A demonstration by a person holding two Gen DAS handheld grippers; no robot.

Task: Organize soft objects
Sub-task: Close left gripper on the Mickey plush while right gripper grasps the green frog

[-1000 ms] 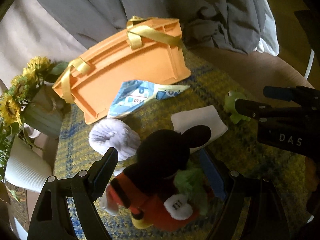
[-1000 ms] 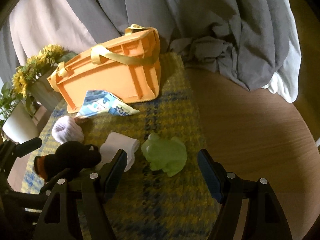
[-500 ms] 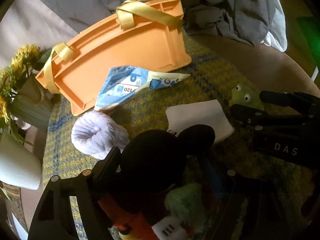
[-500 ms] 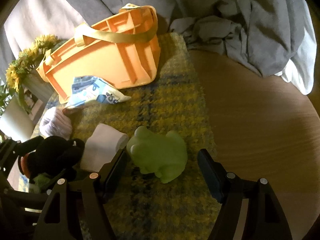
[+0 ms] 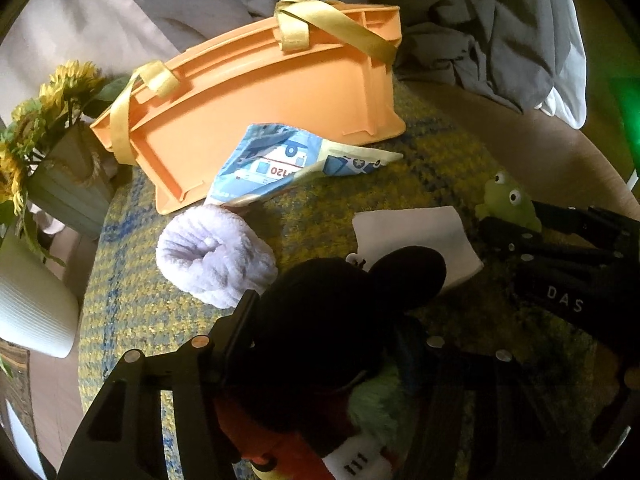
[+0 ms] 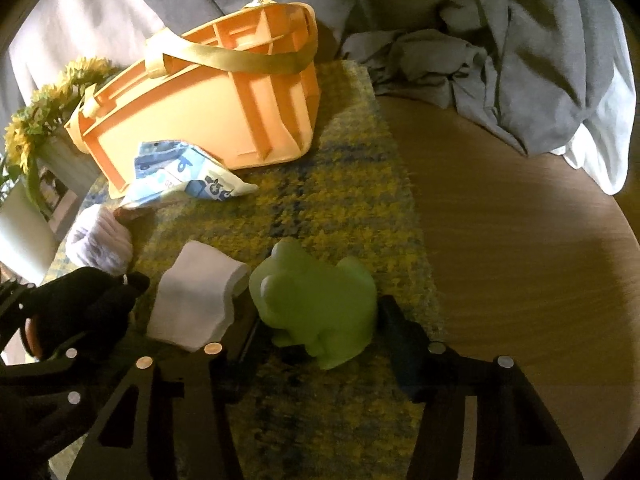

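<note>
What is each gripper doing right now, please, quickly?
Left gripper: jaws have just been closing and now press on the black-headed mouse plush.
Right gripper: jaws have just been closing and now meet the green frog toy.

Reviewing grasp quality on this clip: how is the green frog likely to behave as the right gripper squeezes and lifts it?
The green frog looks rounded and smooth, probably squishy, so it may bulge under the right gripper, whose jaws have just been closing around it. It likely weighs little. Its glossy skin could slip; the flat base on the woven mat suggests it won't roll.
</note>
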